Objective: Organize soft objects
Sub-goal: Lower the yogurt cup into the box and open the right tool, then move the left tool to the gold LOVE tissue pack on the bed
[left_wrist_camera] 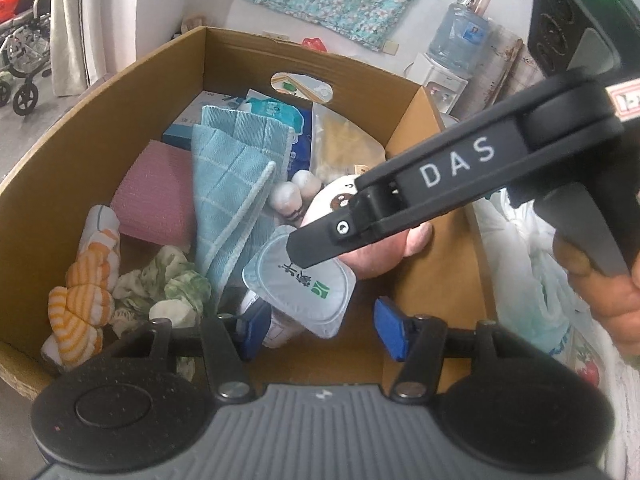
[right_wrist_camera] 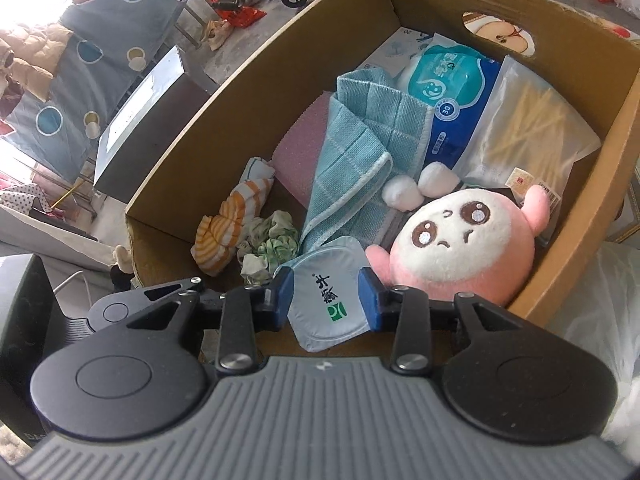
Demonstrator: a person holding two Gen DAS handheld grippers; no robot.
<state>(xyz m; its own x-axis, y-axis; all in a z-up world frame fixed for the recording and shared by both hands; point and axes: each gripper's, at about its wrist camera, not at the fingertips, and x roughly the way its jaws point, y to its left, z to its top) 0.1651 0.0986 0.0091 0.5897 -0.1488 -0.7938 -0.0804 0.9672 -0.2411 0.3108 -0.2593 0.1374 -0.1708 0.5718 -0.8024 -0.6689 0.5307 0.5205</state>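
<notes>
Right tongs (right_wrist_camera: 326,296) around pouch (right_wrist_camera: 326,300) beside plush (right_wrist_camera: 448,248)

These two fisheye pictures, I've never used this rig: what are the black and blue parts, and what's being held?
Each picture comes from a camera on a handheld gripper, looking along its two blue-padded fingers. In the right wrist view, the right gripper is shut on a pale blue packet above a cardboard box. The box holds a pink plush toy, a blue towel and striped socks. In the left wrist view, the left gripper is open and holds nothing; the black bar marked DAS is the right gripper.
</notes>
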